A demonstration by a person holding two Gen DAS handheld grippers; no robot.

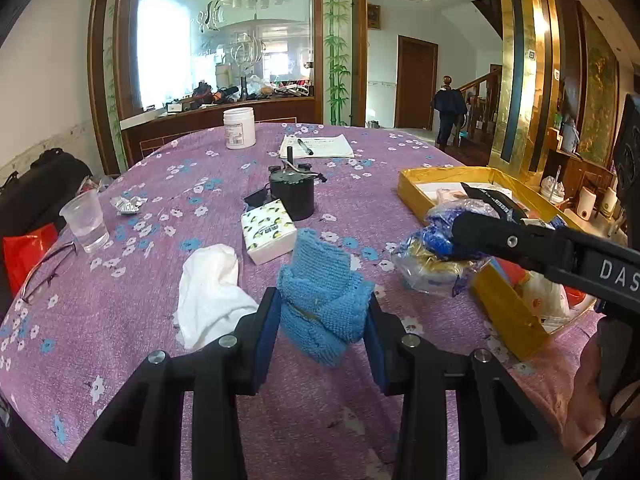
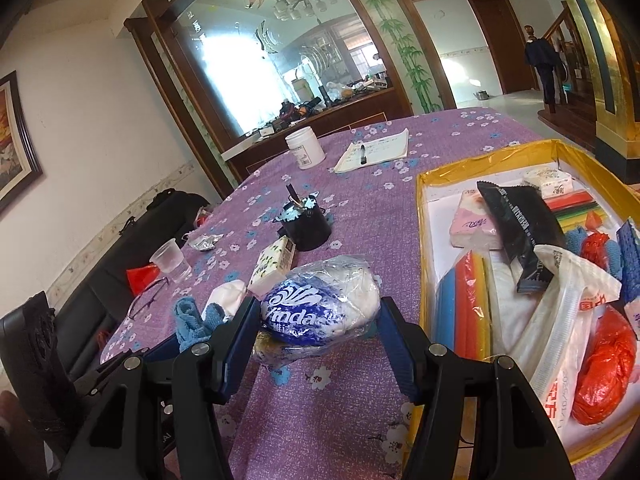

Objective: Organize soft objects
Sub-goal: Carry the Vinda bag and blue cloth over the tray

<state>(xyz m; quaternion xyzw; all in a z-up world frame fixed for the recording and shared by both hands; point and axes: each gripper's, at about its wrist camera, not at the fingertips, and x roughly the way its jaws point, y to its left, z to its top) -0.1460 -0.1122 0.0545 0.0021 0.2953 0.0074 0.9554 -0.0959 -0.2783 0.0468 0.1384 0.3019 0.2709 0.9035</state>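
Note:
My left gripper (image 1: pixel 322 312) is shut on a blue knitted cloth (image 1: pixel 320 292) and holds it just above the purple flowered tablecloth (image 1: pixel 120 340). A white cloth (image 1: pixel 212 292) lies to its left. My right gripper (image 2: pixel 316 320) is shut on a blue and white Vinda tissue bag (image 2: pixel 320 308), held above the table next to the yellow box (image 2: pixel 424 280); the bag also shows in the left wrist view (image 1: pixel 436 252). The box (image 1: pixel 500 308) holds tissue packs, plastic bags and a black packet (image 2: pixel 516 228).
A lemon-print tissue pack (image 1: pixel 268 236), a black pot (image 1: pixel 292 194), a plastic cup (image 1: pixel 86 222), glasses (image 1: pixel 44 272), a white jar (image 1: pixel 239 128) and papers with a pen (image 1: pixel 316 146) lie on the table. A person (image 1: pixel 448 116) walks in the far hallway.

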